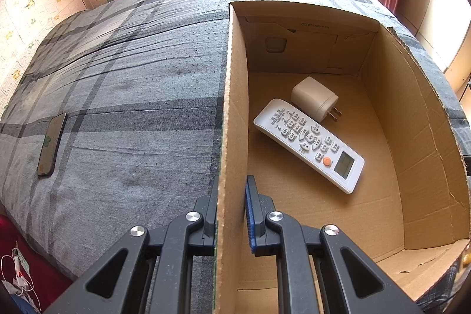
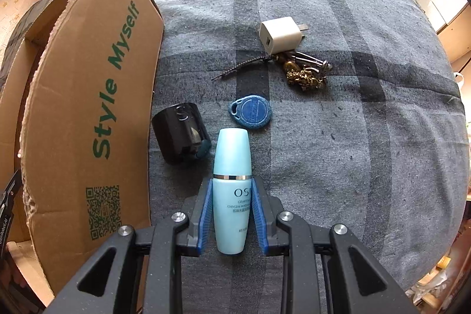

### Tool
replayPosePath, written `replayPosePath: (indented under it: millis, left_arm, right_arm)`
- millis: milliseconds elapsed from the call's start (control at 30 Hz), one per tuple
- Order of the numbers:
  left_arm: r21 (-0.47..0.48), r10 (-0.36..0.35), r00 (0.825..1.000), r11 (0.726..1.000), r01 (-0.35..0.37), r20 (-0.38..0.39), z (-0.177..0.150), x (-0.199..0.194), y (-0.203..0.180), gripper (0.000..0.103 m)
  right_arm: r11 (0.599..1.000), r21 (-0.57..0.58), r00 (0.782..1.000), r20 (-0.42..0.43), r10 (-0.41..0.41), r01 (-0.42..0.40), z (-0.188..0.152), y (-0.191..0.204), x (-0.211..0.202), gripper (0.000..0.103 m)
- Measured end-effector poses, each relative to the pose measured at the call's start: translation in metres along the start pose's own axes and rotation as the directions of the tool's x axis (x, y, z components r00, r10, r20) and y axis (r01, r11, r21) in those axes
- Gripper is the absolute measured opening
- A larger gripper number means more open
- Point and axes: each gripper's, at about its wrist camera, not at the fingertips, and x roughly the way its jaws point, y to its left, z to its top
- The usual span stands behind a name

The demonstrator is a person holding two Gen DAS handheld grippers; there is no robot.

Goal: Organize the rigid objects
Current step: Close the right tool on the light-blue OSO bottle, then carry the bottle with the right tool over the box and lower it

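Observation:
My left gripper point(image 1: 232, 178) is shut on the left wall of an open cardboard box point(image 1: 232, 108) that stands on the bed. Inside the box lie a white remote control point(image 1: 309, 143) and a white plug charger point(image 1: 315, 97). In the right wrist view a light blue bottle point(image 2: 231, 155) lies on the blanket, cap pointing away. My right gripper point(image 2: 232, 181) points down over it, and its blue pads point(image 2: 206, 211) touch both sides of the bottle's body. The box's printed outer wall point(image 2: 88, 78) rises just left of the bottle.
A black jar point(image 2: 181, 134) lies on its side beside the bottle. Beyond are a blue key fob point(image 2: 250, 111), a second white charger point(image 2: 279, 34) and keys with a brass charm point(image 2: 306, 72). A dark phone point(image 1: 51, 144) lies on the plaid blanket point(image 1: 132, 78), left of the box.

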Motion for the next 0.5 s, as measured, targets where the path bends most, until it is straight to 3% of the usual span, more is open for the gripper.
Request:
replayPosePath:
  millis: [500]
  left_arm:
    - [0.001, 0.002, 1.0, 1.0, -0.002, -0.001, 0.001, 0.0, 0.0, 0.014]
  right_arm:
    - [0.999, -0.041, 0.994, 0.108, -0.012, 0.017, 0.004, 0.009, -0.065, 0.027]
